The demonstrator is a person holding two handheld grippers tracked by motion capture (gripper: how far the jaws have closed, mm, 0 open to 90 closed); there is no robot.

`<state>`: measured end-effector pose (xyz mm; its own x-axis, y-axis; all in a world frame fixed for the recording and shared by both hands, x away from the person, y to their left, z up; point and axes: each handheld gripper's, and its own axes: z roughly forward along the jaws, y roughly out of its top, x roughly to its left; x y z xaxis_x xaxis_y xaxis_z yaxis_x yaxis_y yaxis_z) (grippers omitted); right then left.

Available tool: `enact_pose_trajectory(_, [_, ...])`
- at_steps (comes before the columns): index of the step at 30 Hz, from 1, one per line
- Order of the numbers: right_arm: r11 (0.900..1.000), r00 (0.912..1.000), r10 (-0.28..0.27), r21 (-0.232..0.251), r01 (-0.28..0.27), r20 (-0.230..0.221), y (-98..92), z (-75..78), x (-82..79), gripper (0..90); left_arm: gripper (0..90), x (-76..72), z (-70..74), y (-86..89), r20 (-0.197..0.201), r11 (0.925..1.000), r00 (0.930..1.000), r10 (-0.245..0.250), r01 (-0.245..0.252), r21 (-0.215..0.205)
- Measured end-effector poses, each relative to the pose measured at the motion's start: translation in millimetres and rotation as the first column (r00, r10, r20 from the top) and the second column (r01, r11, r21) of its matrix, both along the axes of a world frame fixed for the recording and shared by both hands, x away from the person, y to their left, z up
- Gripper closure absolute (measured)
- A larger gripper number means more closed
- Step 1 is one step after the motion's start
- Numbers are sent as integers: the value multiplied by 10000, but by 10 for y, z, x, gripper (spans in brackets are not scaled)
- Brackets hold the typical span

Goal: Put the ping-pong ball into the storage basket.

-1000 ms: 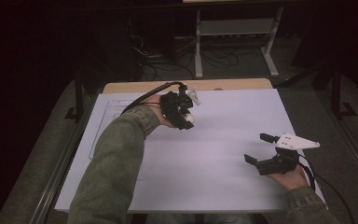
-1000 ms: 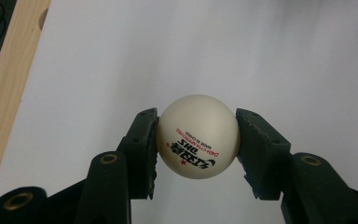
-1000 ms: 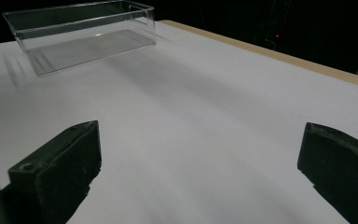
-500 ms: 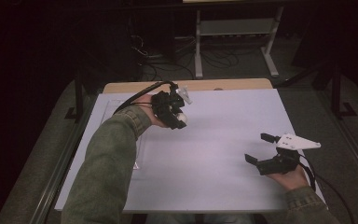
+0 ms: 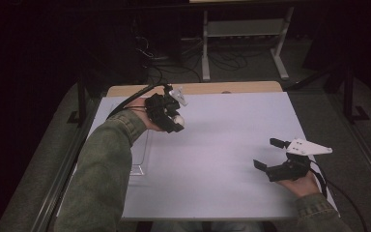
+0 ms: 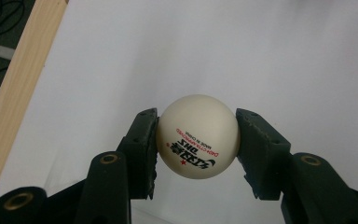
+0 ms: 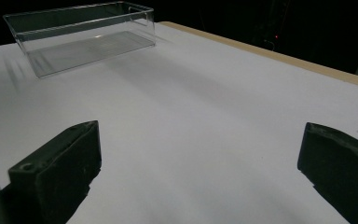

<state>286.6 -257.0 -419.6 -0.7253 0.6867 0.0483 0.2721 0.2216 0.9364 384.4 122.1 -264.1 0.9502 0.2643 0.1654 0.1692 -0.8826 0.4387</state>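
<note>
A white table tennis ball (image 6: 198,136) with red and black print sits squeezed between the two black jaws in the left gripper view. In the high view my left gripper (image 5: 175,121) hovers over the far left part of the white table (image 5: 222,125), shut on that ball. A clear plastic box (image 7: 74,21) stands empty at the table's left side; in the high view the box (image 5: 142,157) is partly covered by the left sleeve. My right gripper (image 5: 269,153) rests near the front right, jaws wide apart with nothing between them.
A bare wooden strip (image 5: 207,88) runs along the table's far edge. Beyond it are a dark floor, cables and a white metal stand (image 5: 244,29). Dark rails run along both sides of the table.
My left gripper has drifted a little leftwards with the ball still in it. The right gripper has stayed where it was.
</note>
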Motion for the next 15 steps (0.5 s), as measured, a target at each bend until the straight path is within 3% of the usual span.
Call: enact_pose_trajectory(15, [10000,10000,-17,3,17,16,-3,2,-4,0,509,-39,3,203,-68,9995,9995,316,-316,84])
